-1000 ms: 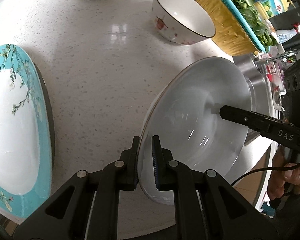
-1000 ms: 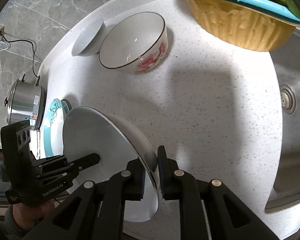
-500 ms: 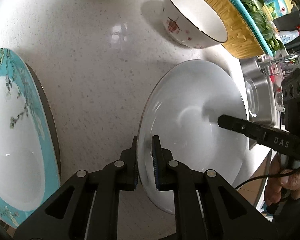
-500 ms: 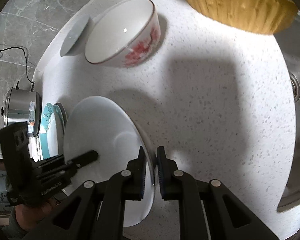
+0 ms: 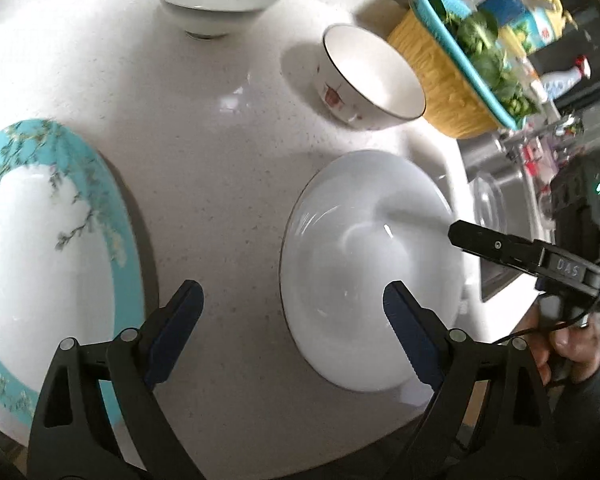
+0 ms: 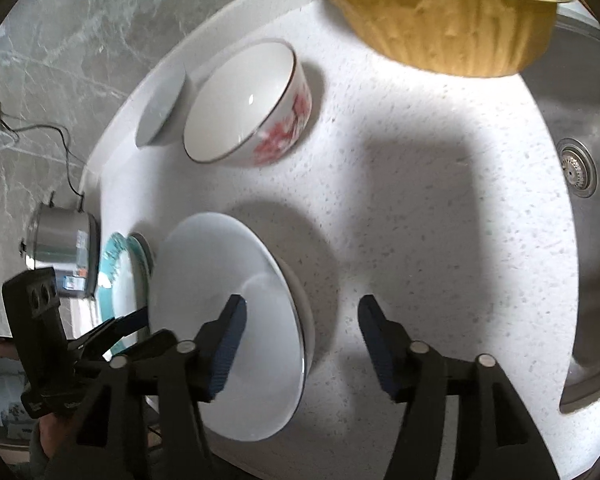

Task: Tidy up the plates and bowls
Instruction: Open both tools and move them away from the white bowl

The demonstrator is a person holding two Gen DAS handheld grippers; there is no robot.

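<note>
The white plate [image 5: 364, 276] is seen lying flat on the speckled white counter [image 5: 220, 168], near its front edge, with the sink [image 6: 580, 200] to its right in the left wrist view. The left gripper [image 5: 292, 320] is held above the plate's near left rim with its jaws spread wide; they have just been opening, and the rim is released, only one finger overlapping the plate in view. The right gripper [image 6: 300, 336] is likewise parted over the plate's right edge, its jaws having just been opening, and no pad is pressed on the rim. Whether the fingertips touch the plate cannot be told. The blue-rimmed plate [image 5: 40, 248] is cut off by the picture's left edge, and in the right wrist view it is largely hidden behind the white plate. The red-patterned bowl [image 5: 368, 80] and the plain white bowl [image 5: 216, 0] are set farther back on the counter, apart from each other. The yellow basket [image 5: 448, 80] holding greens is blurred and partly cut off. The bottles behind it are too blurred to be read. A hand [image 5: 560, 344] is partly visible under the right gripper.
</note>
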